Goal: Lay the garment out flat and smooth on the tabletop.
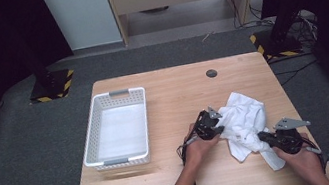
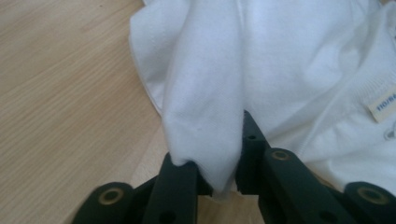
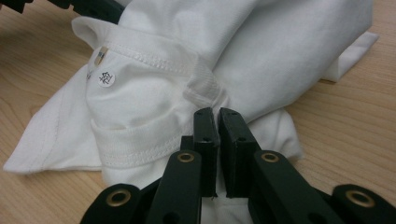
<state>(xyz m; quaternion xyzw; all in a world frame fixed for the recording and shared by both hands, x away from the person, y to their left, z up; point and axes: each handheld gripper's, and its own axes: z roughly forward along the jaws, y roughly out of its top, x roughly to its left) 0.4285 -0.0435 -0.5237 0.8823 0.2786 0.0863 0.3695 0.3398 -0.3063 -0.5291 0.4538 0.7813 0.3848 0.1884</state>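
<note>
A crumpled white shirt [image 1: 245,114] lies on the right half of the wooden table [image 1: 178,95]. My left gripper [image 1: 210,123] is at the shirt's left edge, and in the left gripper view [image 2: 212,140] a fold of the shirt [image 2: 280,56] is pinched between its jaws. My right gripper [image 1: 263,135] is at the shirt's near right side. In the right gripper view [image 3: 217,112] its jaws are pressed together at the ribbed collar of the shirt [image 3: 163,93]. A neck label [image 2: 383,105] and a round sticker [image 3: 106,78] show by the collar.
A white plastic basket [image 1: 89,135] stands on the left part of the table and holds nothing. A small black disc [image 1: 211,73] sits near the far edge. Bare wood separates basket and shirt. Dark stands and cables are on the floor beyond the table.
</note>
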